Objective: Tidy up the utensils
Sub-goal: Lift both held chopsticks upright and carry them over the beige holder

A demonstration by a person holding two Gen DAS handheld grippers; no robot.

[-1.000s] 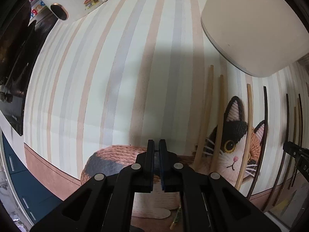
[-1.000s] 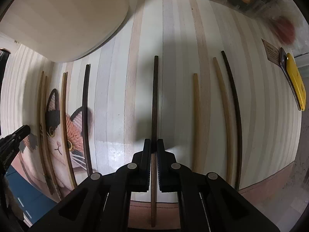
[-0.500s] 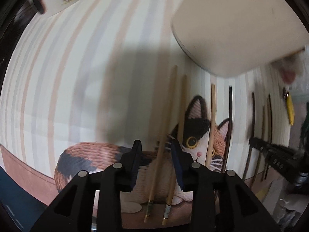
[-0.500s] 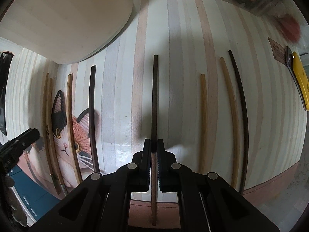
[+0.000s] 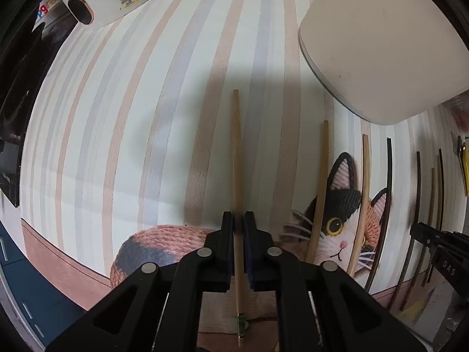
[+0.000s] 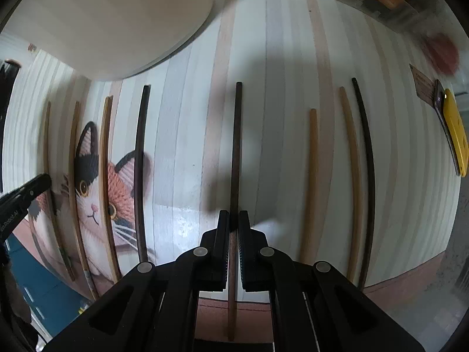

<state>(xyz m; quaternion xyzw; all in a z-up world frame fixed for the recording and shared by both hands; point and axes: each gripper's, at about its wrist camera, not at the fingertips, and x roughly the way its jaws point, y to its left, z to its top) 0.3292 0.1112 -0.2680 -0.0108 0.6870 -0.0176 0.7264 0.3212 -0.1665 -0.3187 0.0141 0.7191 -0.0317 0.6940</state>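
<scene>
- Left gripper (image 5: pixel 239 228) points down over the striped cat-print mat (image 5: pixel 146 146) on the table; its jaws have just been closing and now pinch a pale wooden chopstick (image 5: pixel 236 158) near its decorated butt end, the shaft running away toward the far edge of the mat
- Right gripper (image 6: pixel 233 226) is clamped tight on a dark chopstick (image 6: pixel 236 146), gripped low on the shaft, tip pointing toward the far edge
- Both sticks sit close to the mat; whether either is lifted clear I cannot tell
- Judged step: each hand has 1 stick pinched, ready to be carried to its matching partner
- To do it well: lift straight up before travelling so the tip does not drag on the mat; keep the wrist from rolling, since a grip this near the end lets the long free part swing
- Pair by colour: pale with pale, dark with dark; set down parallel and just beside the partner, butt ends level
- Release only once the stick rests flat, else it may roll
- Left wrist view alone shows the white device with an oval lens (image 5: pixel 88 11) near the far left corner and the pale stick's banded butt end
- Right wrist view alone shows 3 sticks toward the mat's right edge, 2 pale (image 6: pixel 311 176) and 1 dark (image 6: pixel 368 158), plus a yellow object (image 6: pixel 455 135) off the mat
- Both views catch the pale rounded object (image 6: pixel 111 20) at the far edge and the opposite gripper at the frame margin
</scene>
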